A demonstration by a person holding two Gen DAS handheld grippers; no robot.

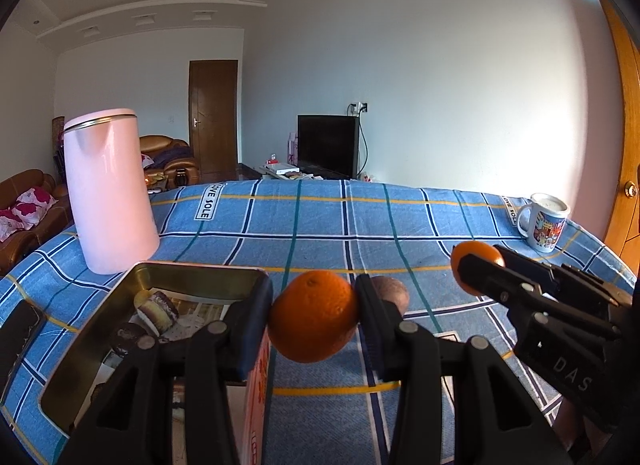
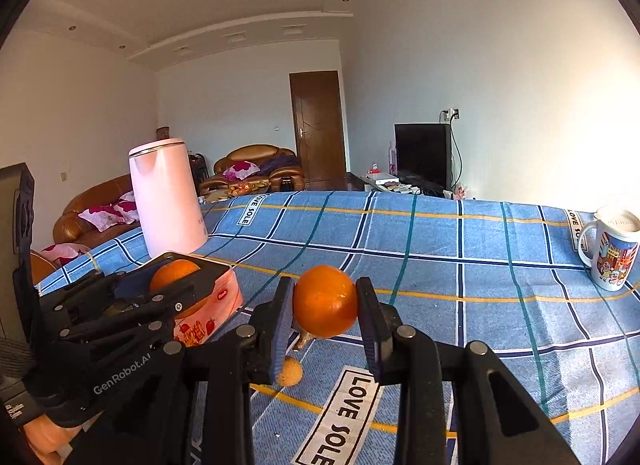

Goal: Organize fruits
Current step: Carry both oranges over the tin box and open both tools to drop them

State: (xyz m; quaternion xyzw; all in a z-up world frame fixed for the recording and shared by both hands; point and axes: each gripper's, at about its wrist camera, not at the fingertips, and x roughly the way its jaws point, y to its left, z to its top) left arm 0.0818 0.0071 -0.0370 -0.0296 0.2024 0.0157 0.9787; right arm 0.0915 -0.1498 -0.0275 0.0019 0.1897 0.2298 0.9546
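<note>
The left gripper has its fingers pinching an orange, lifted clear of the blue plaid cloth that covers the worktop. This orange hangs just right of the right rim of an open metal tin, whose near right wall stands directly under the left finger. Wrapped snacks lie inside the tin. A brownish fruit sits on the cloth just behind the right finger.

The right gripper is closed on a second orange, also held above the cloth, to the right of the left gripper and apart from it. Below it, on the cloth, lie a small tan round fruit and another small piece, partly hidden.

A pink kettle stands upright at the far left, just beyond the tin's far rim. A printed mug stands near the far right edge of the worktop. Between kettle and mug the cloth lies open across the middle and far side.
</note>
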